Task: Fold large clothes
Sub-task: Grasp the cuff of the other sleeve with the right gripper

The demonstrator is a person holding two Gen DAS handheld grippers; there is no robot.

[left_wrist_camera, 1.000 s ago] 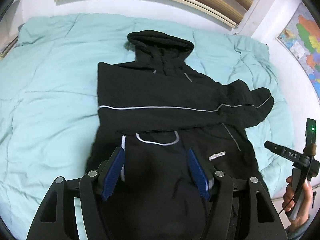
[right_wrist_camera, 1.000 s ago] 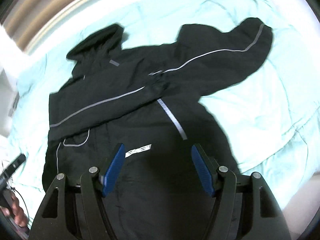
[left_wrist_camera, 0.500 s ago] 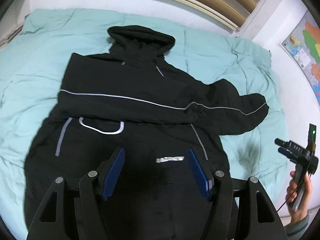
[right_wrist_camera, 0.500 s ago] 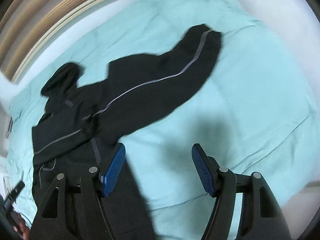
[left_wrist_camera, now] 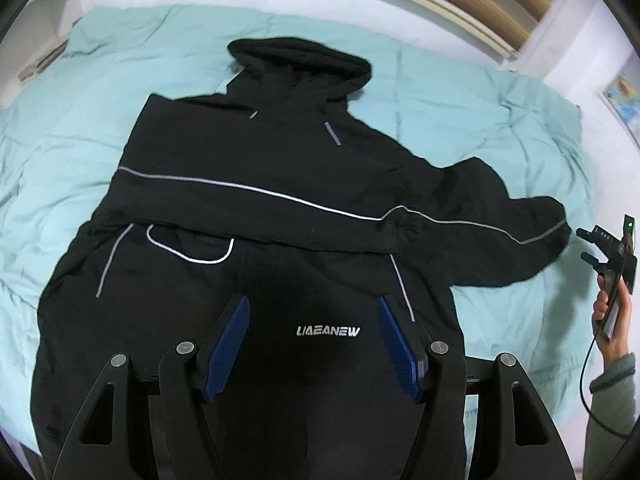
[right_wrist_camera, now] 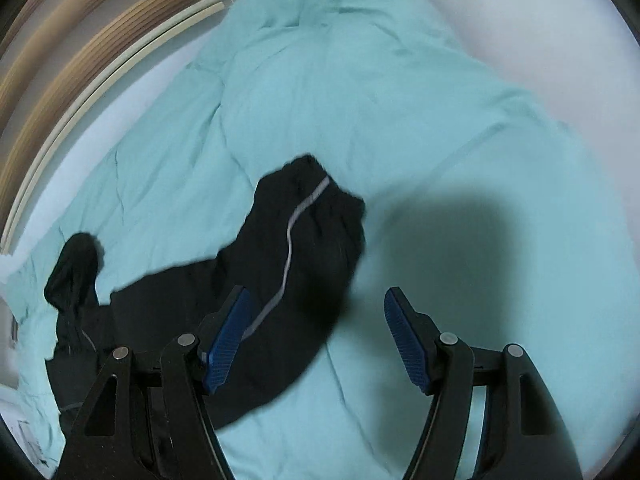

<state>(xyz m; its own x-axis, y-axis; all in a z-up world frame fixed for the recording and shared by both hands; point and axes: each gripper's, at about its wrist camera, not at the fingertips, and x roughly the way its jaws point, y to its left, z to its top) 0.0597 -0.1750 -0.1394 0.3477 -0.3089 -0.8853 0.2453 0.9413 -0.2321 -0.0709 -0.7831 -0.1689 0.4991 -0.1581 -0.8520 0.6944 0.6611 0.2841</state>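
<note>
I have the black hooded jacket (left_wrist_camera: 256,208) lying flat on the teal duvet (left_wrist_camera: 60,152), hood (left_wrist_camera: 300,64) toward the headboard, and I place everything else from it. One sleeve is already folded across the jacket's chest, which I read as the first fold done; the other sleeve (right_wrist_camera: 304,240) lies off the jacket's side on the bare duvet. I hold the left gripper (left_wrist_camera: 314,336) over the jacket's lower hem, jaws spread wide and gripping nothing, apparently waiting its turn. The right gripper (right_wrist_camera: 316,340) hovers just past that loose sleeve's cuff end, also wide open and empty, lined up, I judge, to pinch the cuff and carry it over the jacket's chest.
</note>
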